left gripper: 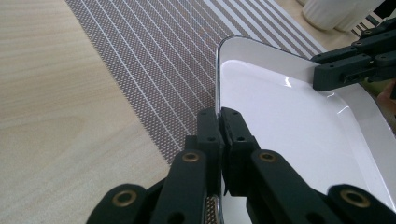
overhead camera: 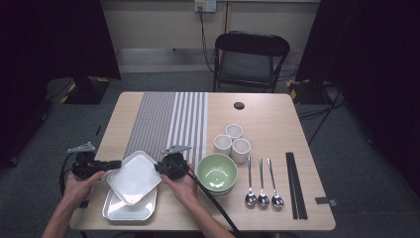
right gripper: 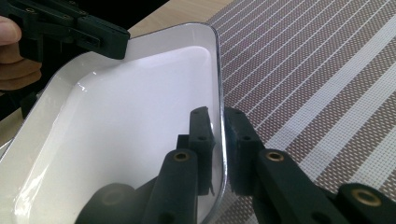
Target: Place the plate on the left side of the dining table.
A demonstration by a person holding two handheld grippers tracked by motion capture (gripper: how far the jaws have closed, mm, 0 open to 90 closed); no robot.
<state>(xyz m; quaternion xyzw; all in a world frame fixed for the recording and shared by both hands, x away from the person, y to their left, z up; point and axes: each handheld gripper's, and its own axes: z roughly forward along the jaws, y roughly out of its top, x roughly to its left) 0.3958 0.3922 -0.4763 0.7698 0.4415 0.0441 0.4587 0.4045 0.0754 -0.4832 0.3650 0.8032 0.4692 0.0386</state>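
A white square plate (overhead camera: 133, 176) is tilted above a second, similar plate (overhead camera: 130, 210) that lies flat near the table's front edge. My left gripper (overhead camera: 115, 164) is shut on the upper plate's left rim. In the left gripper view its jaws (left gripper: 218, 122) pinch the thin edge of the plate (left gripper: 289, 121), and the other gripper's fingertip (left gripper: 327, 74) sits on the far rim. My right gripper (overhead camera: 159, 168) is shut on the right rim. In the right gripper view its jaws (right gripper: 220, 122) straddle the edge of the plate (right gripper: 130, 116).
A striped placemat (overhead camera: 168, 121) runs back from the plates. To the right are stacked green bowls (overhead camera: 217, 172), three white cups (overhead camera: 232, 143), three spoons (overhead camera: 261, 186) and black chopsticks (overhead camera: 295, 186). A folding chair (overhead camera: 250, 59) stands behind the table.
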